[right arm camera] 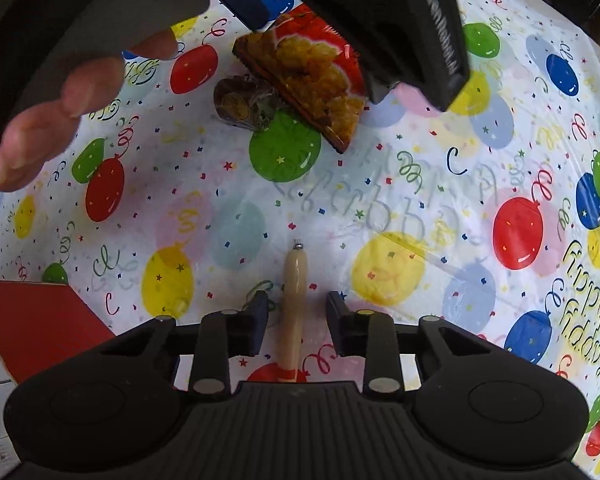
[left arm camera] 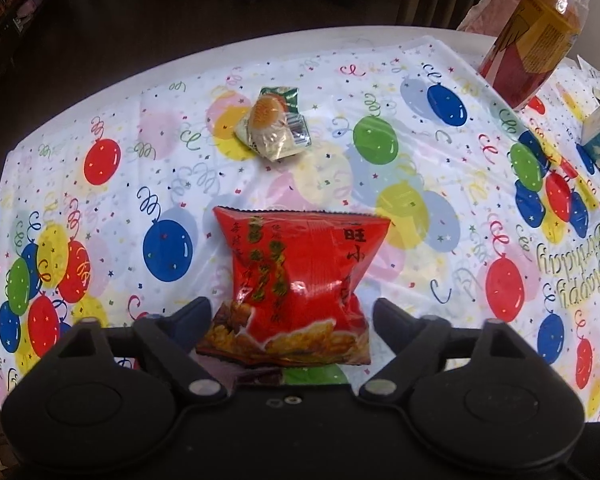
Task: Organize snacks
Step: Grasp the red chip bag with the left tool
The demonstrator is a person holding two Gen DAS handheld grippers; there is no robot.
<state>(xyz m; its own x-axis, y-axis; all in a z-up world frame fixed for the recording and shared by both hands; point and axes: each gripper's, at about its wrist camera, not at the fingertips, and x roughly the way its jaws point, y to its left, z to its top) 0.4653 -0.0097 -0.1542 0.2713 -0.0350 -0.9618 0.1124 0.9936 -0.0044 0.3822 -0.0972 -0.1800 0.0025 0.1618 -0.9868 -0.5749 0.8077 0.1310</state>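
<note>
Surface under balloon tablecloth [left arm camera: 260, 184]. Left gripper [left arm camera: 292, 312] jaws wide, straddling red snack bag [left arm camera: 300, 276], not yet pinching. Right gripper [right arm camera: 296, 312] jaws narrower, apart either side of sausage stick [right arm camera: 294, 300]; lined up for pickup. Wrapped pastry [left arm camera: 274, 126] lies beyond bag.

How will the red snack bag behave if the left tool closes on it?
The red snack bag looks puffed with air, so it is probably light and would dent. Its glossy film may slip between the fingers. The contents pictured seem crisp, so a hard squeeze could crush them.
</note>
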